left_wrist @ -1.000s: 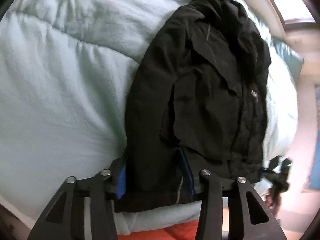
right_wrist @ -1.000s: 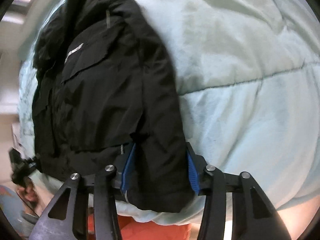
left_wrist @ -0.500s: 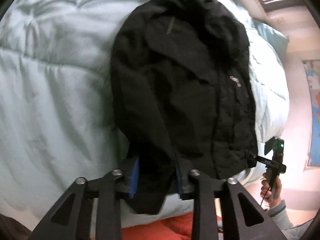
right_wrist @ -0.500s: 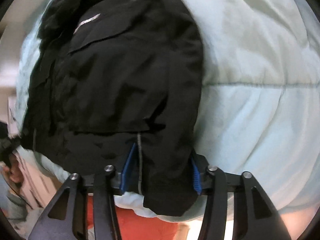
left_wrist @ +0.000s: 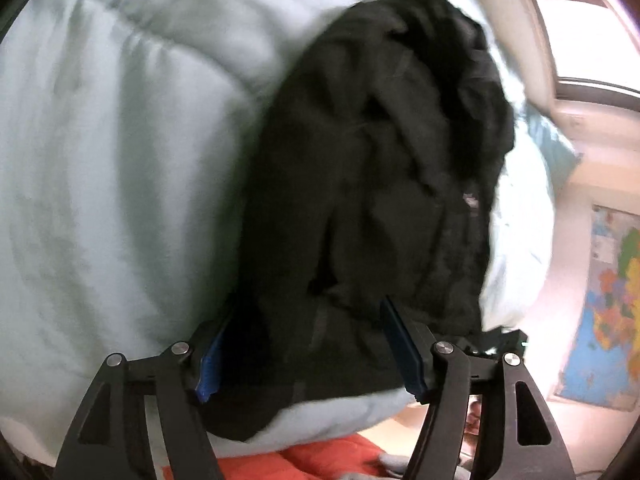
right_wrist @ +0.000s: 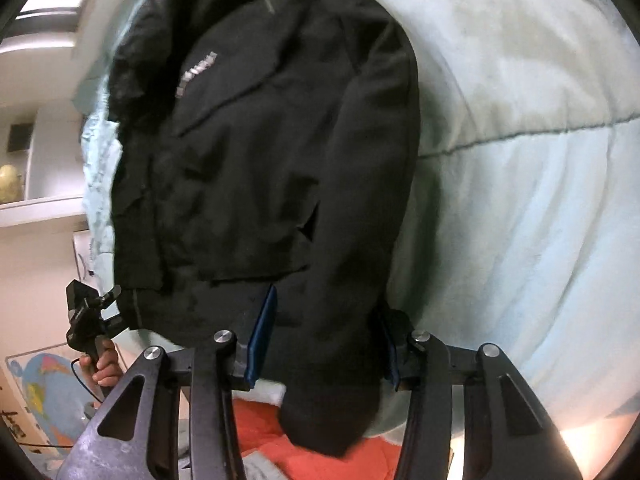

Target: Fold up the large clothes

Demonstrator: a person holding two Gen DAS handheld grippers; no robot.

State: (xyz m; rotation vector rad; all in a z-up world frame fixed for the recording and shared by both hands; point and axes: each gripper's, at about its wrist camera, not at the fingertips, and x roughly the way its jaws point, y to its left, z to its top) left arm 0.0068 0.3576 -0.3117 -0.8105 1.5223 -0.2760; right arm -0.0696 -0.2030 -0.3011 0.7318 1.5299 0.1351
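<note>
A large black jacket point(left_wrist: 372, 184) lies lengthwise on a pale green quilt point(left_wrist: 112, 152), collar far, hem near me. It also shows in the right wrist view point(right_wrist: 256, 168), with a grey logo on the chest. My left gripper point(left_wrist: 310, 344) is open, its blue-padded fingers point(left_wrist: 402, 348) either side of the jacket's left sleeve at the hem. My right gripper point(right_wrist: 324, 340) is open, its fingers point(right_wrist: 262, 324) straddling the right sleeve cuff, which hangs over the bed edge. The left wrist view is blurred.
The quilt point(right_wrist: 520, 160) covers the whole bed. Orange fabric point(right_wrist: 280, 456) lies below the bed edge. The left gripper and the hand holding it show in the right wrist view point(right_wrist: 88, 316). A map poster point(left_wrist: 604, 304) hangs on the right wall; a window point(left_wrist: 580, 24) is beyond.
The left gripper's jaws have spread wider around the sleeve, and the view has swung so the jacket sits more to the right. The right gripper has stayed over the cuff, shifting slightly.
</note>
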